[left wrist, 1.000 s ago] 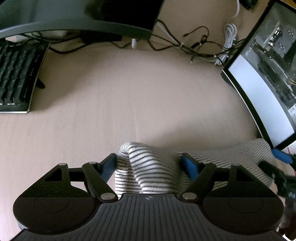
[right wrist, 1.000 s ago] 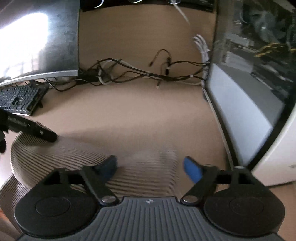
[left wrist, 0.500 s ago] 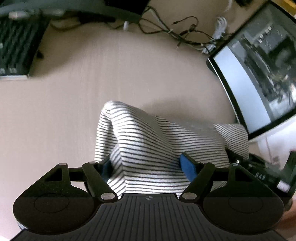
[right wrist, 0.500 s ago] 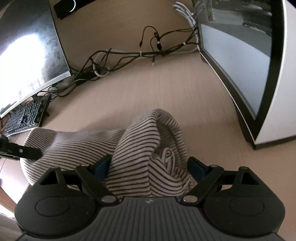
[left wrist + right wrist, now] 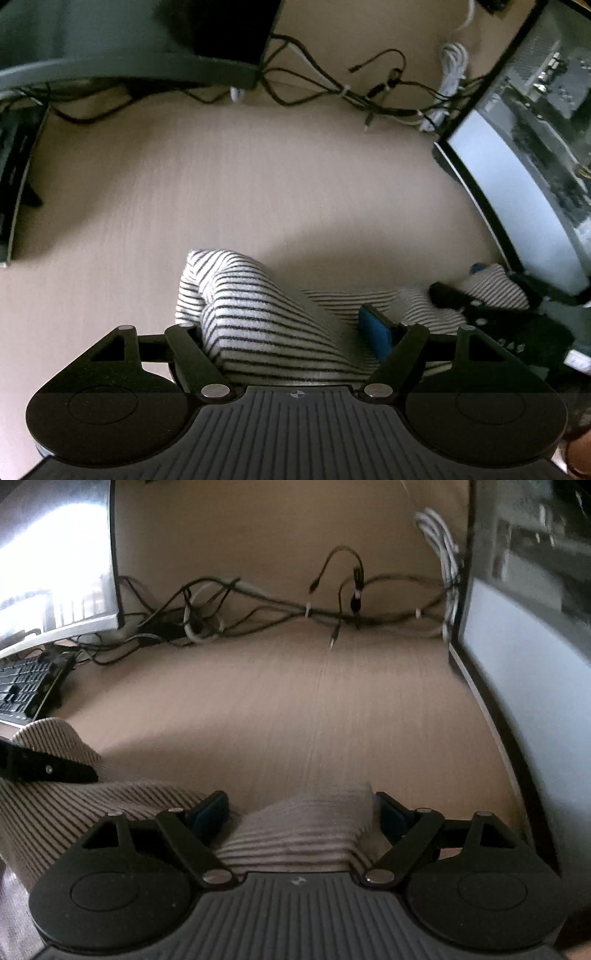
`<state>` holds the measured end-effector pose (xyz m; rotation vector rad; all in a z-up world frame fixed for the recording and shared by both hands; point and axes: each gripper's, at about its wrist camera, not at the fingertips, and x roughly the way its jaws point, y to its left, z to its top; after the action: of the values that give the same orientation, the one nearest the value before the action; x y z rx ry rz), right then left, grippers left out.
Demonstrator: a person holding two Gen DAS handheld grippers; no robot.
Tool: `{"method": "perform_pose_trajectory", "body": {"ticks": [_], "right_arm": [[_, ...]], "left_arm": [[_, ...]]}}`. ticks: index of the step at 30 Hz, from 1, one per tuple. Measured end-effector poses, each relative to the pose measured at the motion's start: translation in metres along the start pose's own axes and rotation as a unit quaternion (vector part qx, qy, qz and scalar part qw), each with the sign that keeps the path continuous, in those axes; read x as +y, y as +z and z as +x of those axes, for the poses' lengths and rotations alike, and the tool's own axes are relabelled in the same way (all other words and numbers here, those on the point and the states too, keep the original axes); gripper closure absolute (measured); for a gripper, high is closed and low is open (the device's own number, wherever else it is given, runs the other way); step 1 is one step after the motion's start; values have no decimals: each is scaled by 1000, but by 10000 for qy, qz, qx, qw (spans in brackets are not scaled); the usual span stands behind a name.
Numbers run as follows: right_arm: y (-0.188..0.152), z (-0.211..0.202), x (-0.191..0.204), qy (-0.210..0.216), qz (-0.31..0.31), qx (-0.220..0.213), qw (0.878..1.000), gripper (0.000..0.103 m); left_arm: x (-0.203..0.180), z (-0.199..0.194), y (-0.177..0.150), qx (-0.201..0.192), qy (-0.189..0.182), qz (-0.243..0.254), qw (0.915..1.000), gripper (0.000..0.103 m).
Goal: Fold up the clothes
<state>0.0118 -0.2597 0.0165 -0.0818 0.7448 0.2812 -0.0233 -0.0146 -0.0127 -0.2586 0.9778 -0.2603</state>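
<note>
**Striped garment bunched between both grippers**

The pale wooden tabletop (image 5: 258, 184) lies bare above centre, cables and monitors along its edges. Your white, black-striped knit garment (image 5: 258, 325) stretches side to side across the lower frame. The left gripper (image 5: 291, 332) and right gripper (image 5: 303, 812) each stand spread around a bunched fold; whether they pinch it, you cannot tell.

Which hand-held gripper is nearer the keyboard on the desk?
Left. The left hand-held gripper sits on the keyboard side of the striped garment; the right hand-held gripper works the garment's far end, by the right monitor.
</note>
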Motion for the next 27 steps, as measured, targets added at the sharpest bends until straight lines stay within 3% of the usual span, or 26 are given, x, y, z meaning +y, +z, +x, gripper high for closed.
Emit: {"method": "perform_pose_trajectory", "body": {"ticks": [5, 12, 15, 21, 27], "right_arm": [[13, -19, -9, -110, -106, -81, 9999, 10], [6, -79, -12, 27, 113, -193, 9997, 9], [1, -89, -2, 118, -57, -114, 9998, 15], [-28, -77, 4, 179, 449, 524, 9975, 17], [-37, -75, 6, 257, 602, 581, 9962, 26]], "left_arm": [[-3, -4, -5, -97, 196, 109, 9997, 25], [-3, -11, -13, -263, 264, 138, 9992, 25], [-3, -13, -14, -290, 273, 158, 9991, 25], [-5, -17, -16, -294, 270, 265, 9989, 23], [-7, -26, -17, -380, 290, 337, 9983, 22]]}}
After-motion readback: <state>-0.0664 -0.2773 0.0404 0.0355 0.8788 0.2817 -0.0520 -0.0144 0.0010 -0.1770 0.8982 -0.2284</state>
